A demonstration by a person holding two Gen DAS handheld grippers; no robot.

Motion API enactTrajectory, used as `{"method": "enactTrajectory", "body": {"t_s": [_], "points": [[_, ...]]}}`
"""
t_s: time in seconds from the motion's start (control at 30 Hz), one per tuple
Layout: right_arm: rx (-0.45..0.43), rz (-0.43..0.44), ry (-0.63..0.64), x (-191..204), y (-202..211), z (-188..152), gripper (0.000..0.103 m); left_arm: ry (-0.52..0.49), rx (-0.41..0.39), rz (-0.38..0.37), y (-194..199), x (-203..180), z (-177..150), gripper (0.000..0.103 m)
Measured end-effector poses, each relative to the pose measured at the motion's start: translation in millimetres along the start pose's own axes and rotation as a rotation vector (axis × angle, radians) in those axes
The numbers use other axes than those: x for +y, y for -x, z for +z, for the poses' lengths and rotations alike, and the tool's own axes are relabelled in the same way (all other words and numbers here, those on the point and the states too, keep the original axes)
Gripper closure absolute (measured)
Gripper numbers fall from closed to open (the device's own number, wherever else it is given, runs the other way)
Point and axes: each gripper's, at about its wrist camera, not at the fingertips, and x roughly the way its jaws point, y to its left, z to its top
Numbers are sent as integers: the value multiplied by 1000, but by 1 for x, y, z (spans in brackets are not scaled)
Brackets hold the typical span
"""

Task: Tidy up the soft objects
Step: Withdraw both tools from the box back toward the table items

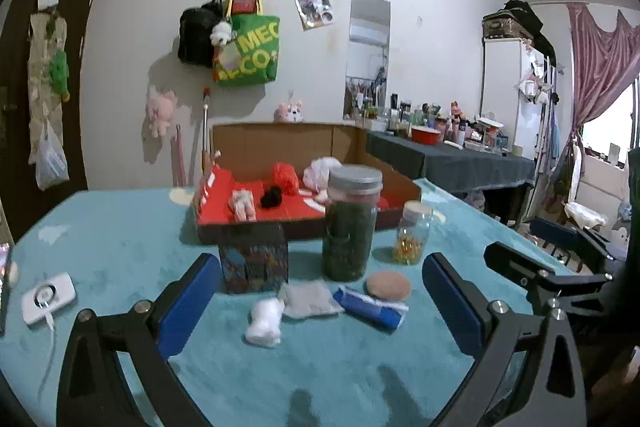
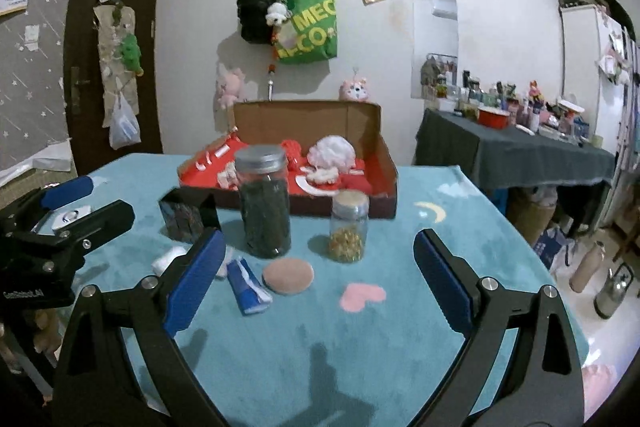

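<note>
On the teal cloth lie a white cotton wad (image 1: 265, 323), a grey pad (image 1: 308, 299), a rolled blue-and-white cloth (image 1: 370, 308) (image 2: 247, 287) and a round tan sponge (image 1: 389, 285) (image 2: 288, 275). My left gripper (image 1: 320, 303) is open and empty above them. My right gripper (image 2: 316, 275) is open and empty, with the sponge between its fingers. A cardboard box with a red lining (image 1: 224, 231) (image 2: 384, 163) behind holds several soft things, among them a white fluffy ball (image 2: 335, 149) and a black pom (image 1: 271, 196).
A tall jar of dark leaves (image 1: 350, 223) (image 2: 265, 203), a small jar of yellow bits (image 1: 412, 233) (image 2: 349, 231) and a dark printed box (image 1: 254, 259) (image 2: 188, 215) stand before the cardboard box. A white device with cable (image 1: 48, 297) lies left. A cluttered side table (image 2: 512, 151) stands right.
</note>
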Motion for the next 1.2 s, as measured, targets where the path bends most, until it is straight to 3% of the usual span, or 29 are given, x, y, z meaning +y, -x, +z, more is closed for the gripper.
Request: {"method": "enactTrajectory", "body": {"t_s": [0.53, 1.2], "points": [[83, -21, -17, 0, -27, -52, 6, 25, 102, 38, -28, 7, -45, 0], [166, 6, -37, 0, -48, -58, 6, 7, 183, 29, -45, 17, -43, 0]]}}
